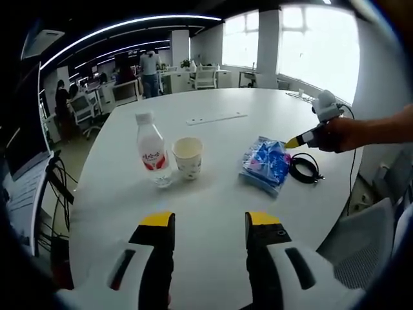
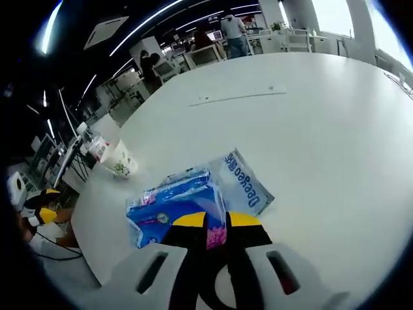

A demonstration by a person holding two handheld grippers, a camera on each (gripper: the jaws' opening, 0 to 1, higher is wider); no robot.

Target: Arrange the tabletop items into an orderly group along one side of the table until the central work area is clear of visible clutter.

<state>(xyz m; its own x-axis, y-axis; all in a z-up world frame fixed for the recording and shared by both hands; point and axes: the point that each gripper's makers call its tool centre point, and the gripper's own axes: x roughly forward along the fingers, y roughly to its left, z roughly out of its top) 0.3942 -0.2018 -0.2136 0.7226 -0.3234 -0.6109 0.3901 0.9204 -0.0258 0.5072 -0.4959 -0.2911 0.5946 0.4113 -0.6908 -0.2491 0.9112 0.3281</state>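
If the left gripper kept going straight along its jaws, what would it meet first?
Probably the paper cup; it sits just ahead of the open left gripper, with the water bottle slightly left of that line. Depth is uncertain.

A clear plastic water bottle (image 1: pixel 153 150) with red label stands upright, touching a white paper cup (image 1: pixel 188 157). Well apart, a blue plastic tissue packet (image 2: pixel 175 205) lies flat beside a coiled black cable (image 1: pixel 304 168).

Left gripper (image 1: pixel 210 220), jaws apart above the near edge of the white table (image 1: pixel 258 116). Mid-table: water bottle (image 1: pixel 152 151) beside paper cup (image 1: pixel 188 157); blue packet (image 1: pixel 266 164) touching black cable coil (image 1: pixel 304 168) toward the right edge.
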